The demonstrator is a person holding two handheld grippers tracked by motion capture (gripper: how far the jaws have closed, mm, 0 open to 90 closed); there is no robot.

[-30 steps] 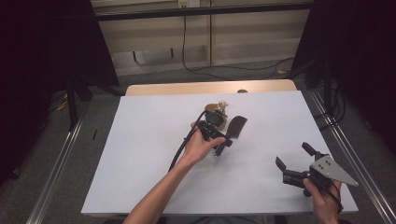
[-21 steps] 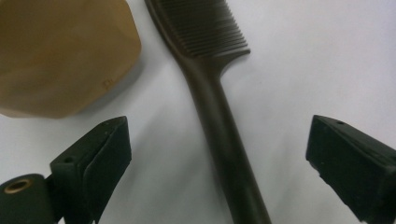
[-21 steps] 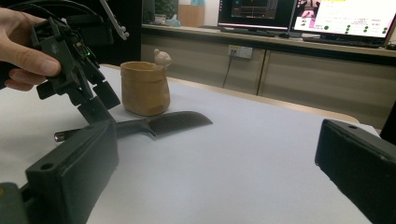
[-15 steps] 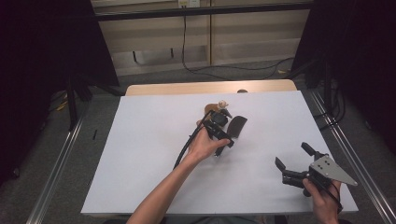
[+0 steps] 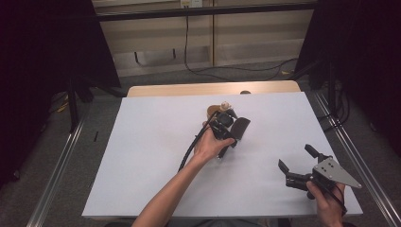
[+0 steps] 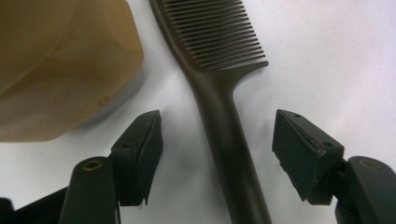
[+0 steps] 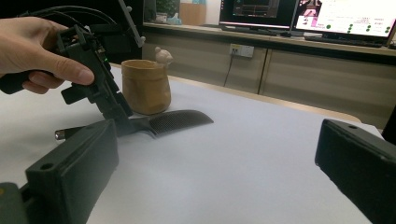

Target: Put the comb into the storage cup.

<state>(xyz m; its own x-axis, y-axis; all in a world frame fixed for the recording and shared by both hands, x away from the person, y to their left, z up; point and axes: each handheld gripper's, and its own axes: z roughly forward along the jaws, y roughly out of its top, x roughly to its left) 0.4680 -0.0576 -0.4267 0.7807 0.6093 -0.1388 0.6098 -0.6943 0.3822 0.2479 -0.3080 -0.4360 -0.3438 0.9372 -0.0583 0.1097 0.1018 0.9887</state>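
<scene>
White table, dark comb flat beside upright tan cup.

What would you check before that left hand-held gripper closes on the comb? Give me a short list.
1. Comb handle lies between the jaws of the left hand-held gripper, which have just been closing: ok.
2. Pads pressing on the handle: not ok, gaps on both sides.
3. Comb lies flat on the white table: ok.
4. Brown cup clear of the jaws: ok, it stands beside and apart.
5. Right hand-held gripper open and well away: ok.
6. Comb teeth undamaged: cannot tell.
</scene>
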